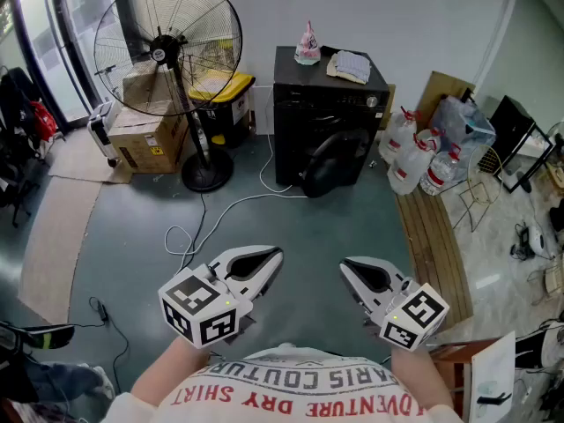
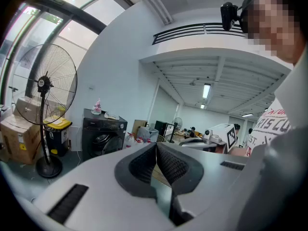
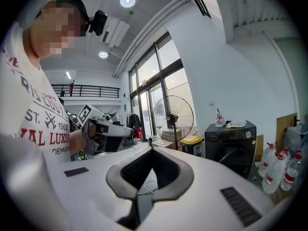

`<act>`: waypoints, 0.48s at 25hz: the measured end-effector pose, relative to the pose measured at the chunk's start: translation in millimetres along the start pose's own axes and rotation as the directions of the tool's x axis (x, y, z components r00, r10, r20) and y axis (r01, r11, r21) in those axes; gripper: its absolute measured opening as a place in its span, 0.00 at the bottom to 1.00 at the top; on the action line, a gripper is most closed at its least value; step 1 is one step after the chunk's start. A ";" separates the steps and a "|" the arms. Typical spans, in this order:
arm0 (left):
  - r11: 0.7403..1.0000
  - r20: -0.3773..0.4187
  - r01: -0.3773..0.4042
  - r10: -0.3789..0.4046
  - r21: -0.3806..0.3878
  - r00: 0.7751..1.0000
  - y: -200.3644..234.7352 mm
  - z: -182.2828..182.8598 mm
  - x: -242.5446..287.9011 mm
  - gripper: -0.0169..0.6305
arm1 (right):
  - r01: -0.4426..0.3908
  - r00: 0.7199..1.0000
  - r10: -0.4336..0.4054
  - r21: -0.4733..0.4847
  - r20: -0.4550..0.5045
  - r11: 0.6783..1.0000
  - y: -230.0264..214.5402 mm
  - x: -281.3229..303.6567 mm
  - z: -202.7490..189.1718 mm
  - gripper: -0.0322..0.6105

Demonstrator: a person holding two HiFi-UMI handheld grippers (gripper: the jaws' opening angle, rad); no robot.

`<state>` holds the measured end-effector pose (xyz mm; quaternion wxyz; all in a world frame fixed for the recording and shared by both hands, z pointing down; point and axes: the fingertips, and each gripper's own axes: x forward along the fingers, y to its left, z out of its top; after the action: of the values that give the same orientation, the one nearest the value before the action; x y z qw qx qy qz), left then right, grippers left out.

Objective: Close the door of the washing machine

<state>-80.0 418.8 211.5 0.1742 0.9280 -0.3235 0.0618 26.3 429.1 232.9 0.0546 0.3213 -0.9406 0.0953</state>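
Note:
A black washing machine (image 1: 328, 104) stands against the far wall, with its round door (image 1: 333, 163) hanging open toward me. It also shows in the left gripper view as the washing machine (image 2: 102, 136) and in the right gripper view as the washing machine (image 3: 231, 146). My left gripper (image 1: 275, 256) and right gripper (image 1: 345, 265) are held low near my body, well short of the machine. Both are shut with nothing between the jaws.
A tall pedestal fan (image 1: 172, 60) stands left of the machine beside cardboard boxes (image 1: 145, 126) and a yellow-lidded bin (image 1: 222, 95). A white cable (image 1: 211, 218) trails over the floor. Plastic water jugs (image 1: 414, 157) and a wooden board (image 1: 432, 236) lie to the right.

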 end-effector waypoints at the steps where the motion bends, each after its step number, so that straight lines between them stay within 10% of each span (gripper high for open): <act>1: 1.000 -0.005 -0.005 0.005 0.009 1.000 3.2 -0.2 -0.8 0.07 | 0.002 1.000 -0.002 -0.006 0.004 1.000 0.2 1.6 0.4 0.08; 12: 1.000 -0.026 -0.030 0.030 0.002 0.999 18.3 -3.7 1.8 0.07 | 0.048 0.998 -0.047 0.018 -0.052 0.999 -10.1 8.1 -19.5 0.08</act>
<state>-90.0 405.8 220.5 0.1765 0.9222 -0.3352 0.0770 27.0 420.7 254.7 0.0780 0.3415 -0.9300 0.1115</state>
